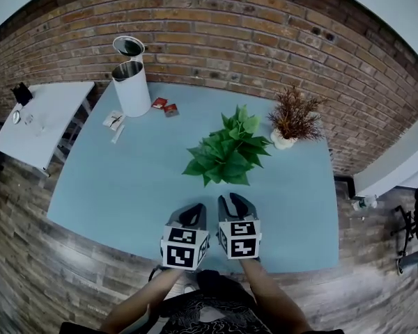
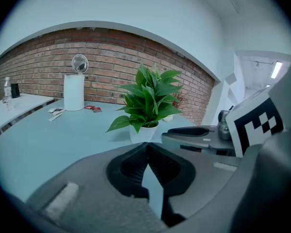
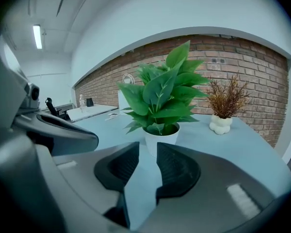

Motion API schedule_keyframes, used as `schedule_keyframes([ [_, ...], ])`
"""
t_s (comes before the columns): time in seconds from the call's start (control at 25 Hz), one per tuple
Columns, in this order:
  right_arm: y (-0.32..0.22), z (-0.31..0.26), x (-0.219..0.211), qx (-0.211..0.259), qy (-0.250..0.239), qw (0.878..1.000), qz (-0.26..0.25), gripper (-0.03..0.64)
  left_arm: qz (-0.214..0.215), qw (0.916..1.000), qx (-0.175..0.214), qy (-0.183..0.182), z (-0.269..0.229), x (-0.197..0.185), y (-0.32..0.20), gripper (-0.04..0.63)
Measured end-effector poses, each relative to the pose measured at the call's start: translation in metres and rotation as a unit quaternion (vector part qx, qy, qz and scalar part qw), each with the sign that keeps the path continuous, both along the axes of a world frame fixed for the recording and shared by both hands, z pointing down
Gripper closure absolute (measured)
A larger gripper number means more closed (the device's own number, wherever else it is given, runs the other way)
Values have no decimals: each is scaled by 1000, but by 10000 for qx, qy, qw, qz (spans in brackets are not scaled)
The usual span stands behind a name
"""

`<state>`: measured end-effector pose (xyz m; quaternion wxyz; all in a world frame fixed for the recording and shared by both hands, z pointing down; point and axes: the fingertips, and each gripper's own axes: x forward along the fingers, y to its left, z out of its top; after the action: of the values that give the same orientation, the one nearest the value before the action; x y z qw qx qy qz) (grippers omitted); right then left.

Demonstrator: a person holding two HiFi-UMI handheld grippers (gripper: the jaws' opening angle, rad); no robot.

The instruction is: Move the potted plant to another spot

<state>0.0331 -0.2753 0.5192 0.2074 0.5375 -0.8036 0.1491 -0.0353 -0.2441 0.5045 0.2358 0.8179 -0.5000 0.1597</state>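
The potted plant point(image 1: 228, 153), broad green leaves in a white pot point(image 3: 161, 138), stands near the middle of the light blue table point(image 1: 125, 186). Both grippers hover side by side over the table's near edge, short of the plant and pointing at it. My left gripper point(image 1: 194, 213) has its tips touching, with nothing between them point(image 2: 145, 145). The right gripper point(image 1: 235, 204) has its jaws a narrow gap apart point(image 3: 148, 147), empty, and the pot shows just beyond that gap. Each gripper shows at the side of the other's view.
A dried brown plant point(image 1: 292, 113) in a lumpy white pot stands right of the green one, near the brick wall point(image 1: 216, 33). At the back left stand a white bin point(image 1: 131, 83) with its lid up, red packets point(image 1: 164, 106) and a white side table point(image 1: 45, 117).
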Motion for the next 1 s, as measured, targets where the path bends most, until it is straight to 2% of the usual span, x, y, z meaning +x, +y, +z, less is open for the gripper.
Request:
schedule_keyframes([
  [0.16,-18,6,1,-56,-54,9999,96,448,-24,10000,-35,-23,2,-2,-9,596],
  [0.44,-42,17,1,-80,-136,9997,198,352,-114,9999,-79,-103,6,-7,-21,595],
  [1.0,-79,36,-4,-147,56,9998,92,221,-190,9994,-201,-209,15,-8,-41,595],
])
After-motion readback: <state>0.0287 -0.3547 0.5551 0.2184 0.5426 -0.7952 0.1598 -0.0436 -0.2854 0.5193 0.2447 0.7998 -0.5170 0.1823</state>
